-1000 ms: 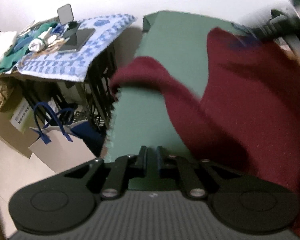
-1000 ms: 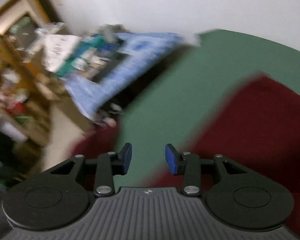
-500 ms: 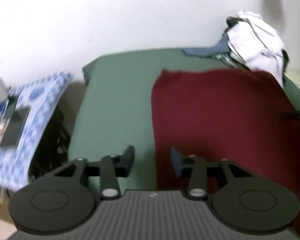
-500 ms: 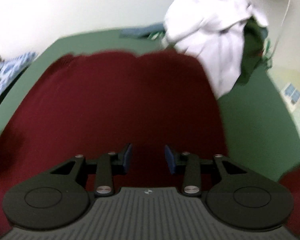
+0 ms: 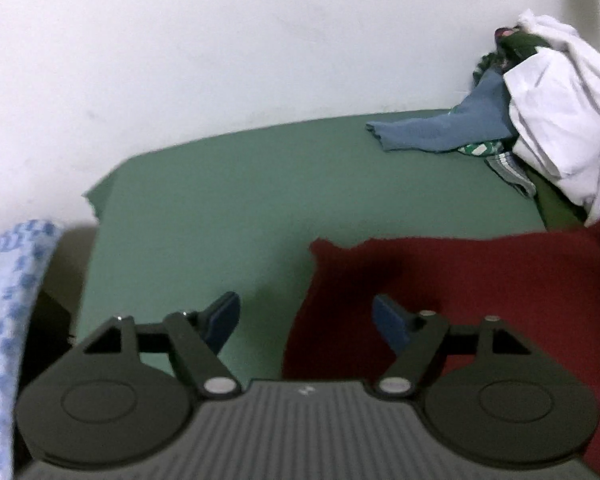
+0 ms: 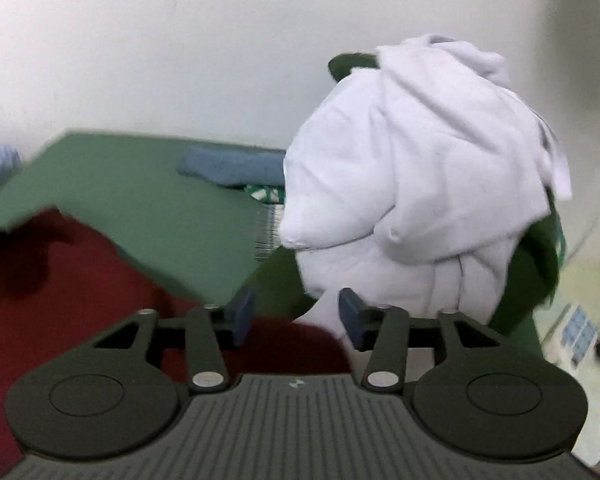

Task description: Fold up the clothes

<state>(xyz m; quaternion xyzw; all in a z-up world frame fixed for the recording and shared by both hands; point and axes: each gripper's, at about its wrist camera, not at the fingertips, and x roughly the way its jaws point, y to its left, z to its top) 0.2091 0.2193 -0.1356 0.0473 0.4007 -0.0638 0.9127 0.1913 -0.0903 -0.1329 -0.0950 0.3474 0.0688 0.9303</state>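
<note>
A dark red garment (image 5: 480,292) lies flat on the green table cover (image 5: 236,200). My left gripper (image 5: 306,322) hovers over its far left corner, jaws opening, nothing between the blue pads. In the right wrist view the same red garment (image 6: 60,288) spreads at lower left. My right gripper (image 6: 296,316) hangs above its right edge, jaws opening and empty, pointed at a heap of clothes topped by a crumpled white garment (image 6: 420,184).
The heap sits at the table's far right against the white wall, with a blue cloth (image 5: 440,130), a dark green piece (image 6: 536,256) and a striped item (image 5: 512,172). A blue-patterned cloth (image 5: 8,304) covers a stand at the left. Floor clutter (image 6: 580,332) shows at far right.
Both hands swept rightward from the table's left end. The left gripper went from shut to wide open; the right jaws widened. The red garment, earlier bunched and in motion, now lies flat.
</note>
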